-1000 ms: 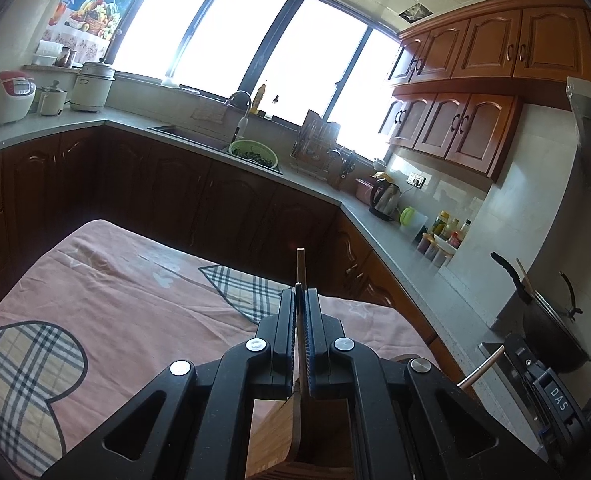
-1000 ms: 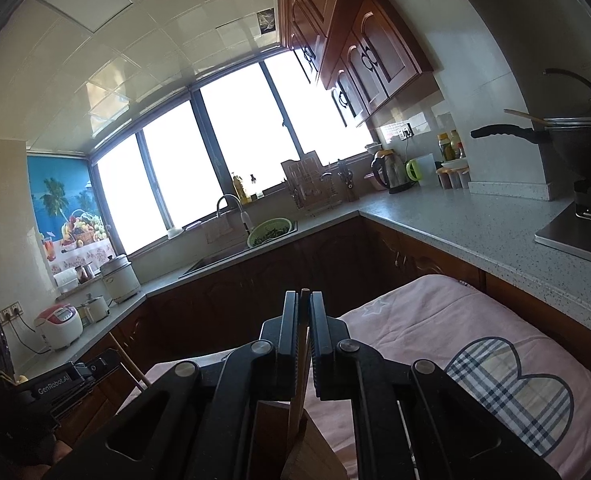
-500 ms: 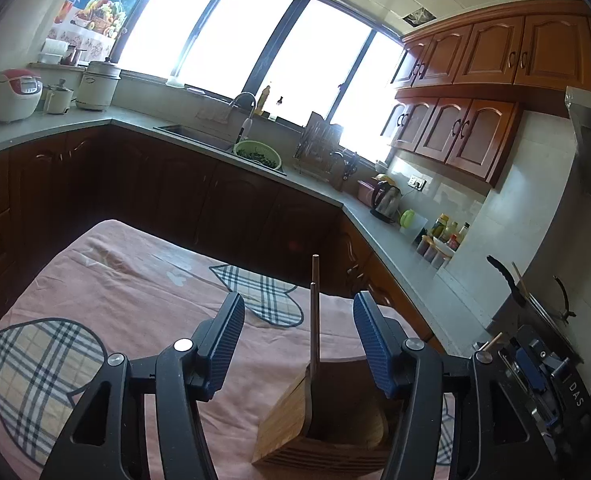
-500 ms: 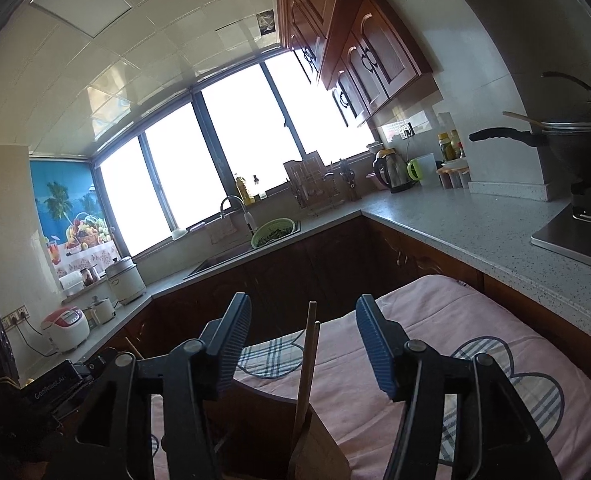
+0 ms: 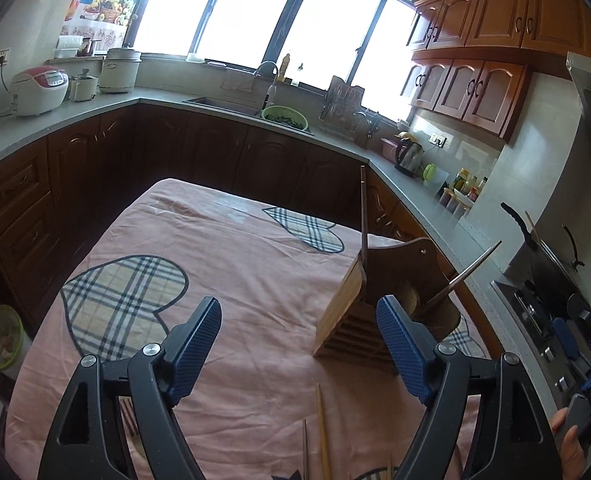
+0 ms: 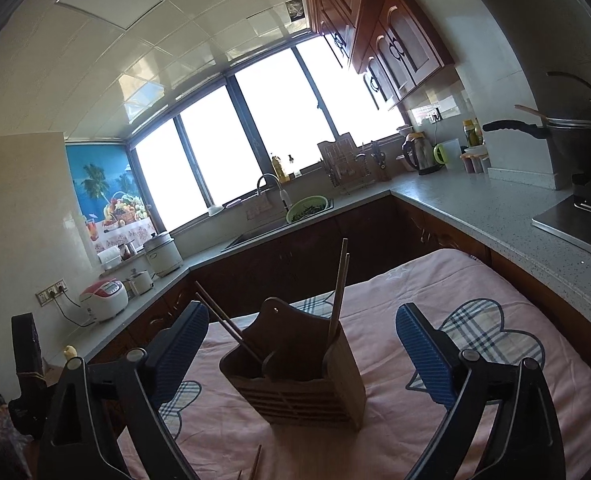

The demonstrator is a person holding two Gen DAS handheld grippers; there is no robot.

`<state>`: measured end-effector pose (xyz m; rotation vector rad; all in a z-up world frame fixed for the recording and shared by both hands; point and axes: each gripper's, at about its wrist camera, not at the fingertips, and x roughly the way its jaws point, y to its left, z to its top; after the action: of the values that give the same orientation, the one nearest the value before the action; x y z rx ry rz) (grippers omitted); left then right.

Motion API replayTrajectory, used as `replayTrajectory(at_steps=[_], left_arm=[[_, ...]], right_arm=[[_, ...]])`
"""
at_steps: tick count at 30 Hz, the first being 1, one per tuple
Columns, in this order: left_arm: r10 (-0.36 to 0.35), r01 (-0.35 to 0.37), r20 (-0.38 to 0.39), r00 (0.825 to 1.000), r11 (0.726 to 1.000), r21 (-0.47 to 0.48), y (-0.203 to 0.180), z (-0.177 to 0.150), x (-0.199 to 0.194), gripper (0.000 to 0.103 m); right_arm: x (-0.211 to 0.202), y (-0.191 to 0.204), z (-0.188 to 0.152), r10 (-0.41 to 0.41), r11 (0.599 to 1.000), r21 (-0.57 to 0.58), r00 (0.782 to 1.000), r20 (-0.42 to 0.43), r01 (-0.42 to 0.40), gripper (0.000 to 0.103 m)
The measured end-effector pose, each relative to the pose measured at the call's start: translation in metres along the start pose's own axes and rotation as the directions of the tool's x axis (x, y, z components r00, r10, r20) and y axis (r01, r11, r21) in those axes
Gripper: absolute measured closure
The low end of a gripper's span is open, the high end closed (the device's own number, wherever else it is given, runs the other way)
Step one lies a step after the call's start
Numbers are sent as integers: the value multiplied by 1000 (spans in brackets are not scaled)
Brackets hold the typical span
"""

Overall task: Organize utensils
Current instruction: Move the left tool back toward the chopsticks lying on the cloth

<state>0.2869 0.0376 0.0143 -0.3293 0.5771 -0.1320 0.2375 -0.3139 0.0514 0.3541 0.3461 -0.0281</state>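
Note:
A wooden utensil holder [image 5: 351, 312] [image 6: 307, 384] stands on the pink cloth. In it one dark chopstick [image 5: 362, 216] stands upright and another [image 5: 469, 274] leans right. The right wrist view shows a pair of chopsticks [image 6: 339, 288] upright in its right compartment and two more [image 6: 223, 320] leaning left. My left gripper [image 5: 299, 346] is back and left of the holder, its jaws opening, with only cloth between them. My right gripper [image 6: 301, 356] faces the holder from short of it, its jaws also opening, and neither pad touches anything. Loose chopsticks [image 5: 321, 432] [image 6: 255, 464] lie on the cloth below the grippers.
The table wears a pink cloth with plaid hearts [image 5: 235, 280]. Dark cabinets and a grey counter [image 6: 475, 204] wrap around it, with a sink and green colander [image 5: 285, 116], a rice cooker [image 5: 39, 90], a kettle [image 6: 419, 156] and a stove with a wok [image 5: 551, 264].
Both grippers were shut on chopsticks above the holder. Both have opened and let go, the chopsticks now stand in the holder, and both grippers have drawn back from it.

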Motion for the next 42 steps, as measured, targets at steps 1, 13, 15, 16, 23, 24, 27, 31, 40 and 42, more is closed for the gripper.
replayTrajectory(at_steps=[1, 13, 15, 16, 23, 24, 27, 31, 40, 42], left_arm=[[0, 0, -3, 1000, 1000, -2, 2, -1, -9, 23], [-2, 4, -61, 998, 1000, 24, 0, -35, -71, 23], [8, -6, -74, 997, 1000, 22, 1, -41, -76, 23], [10, -8, -81, 997, 1000, 21, 3, -44, -78, 23], [27, -25, -119, 992, 999, 21, 7, -56, -83, 23], [31, -29, -122, 992, 999, 23, 7, -57, -84, 23], [40, -36, -136, 990, 999, 28, 4, -61, -80, 23], [46, -41, -150, 988, 999, 36, 2, -66, -78, 23], [53, -42, -184, 982, 997, 60, -2, -71, -67, 24], [56, -43, -192, 980, 997, 70, -4, -72, -63, 24]], right_arm=[[-6, 1, -2, 1, 1000, -4, 1000, -5, -1, 7], [-64, 5, -43, -25, 999, -32, 996, -85, 22, 7], [-69, 4, -52, -29, 999, -34, 994, -105, 25, 7], [-72, 5, -56, -31, 999, -36, 993, -114, 27, 7], [-82, 5, -78, -33, 999, -41, 987, -160, 27, 7], [-83, 6, -81, -35, 999, -41, 986, -164, 29, 7], [-85, 5, -87, -36, 999, -39, 983, -179, 29, 7], [-87, 4, -95, -36, 999, -36, 981, -192, 30, 7], [-84, 2, -109, -35, 999, -30, 970, -239, 29, 7], [-82, 1, -110, -37, 999, -29, 968, -248, 31, 7]])
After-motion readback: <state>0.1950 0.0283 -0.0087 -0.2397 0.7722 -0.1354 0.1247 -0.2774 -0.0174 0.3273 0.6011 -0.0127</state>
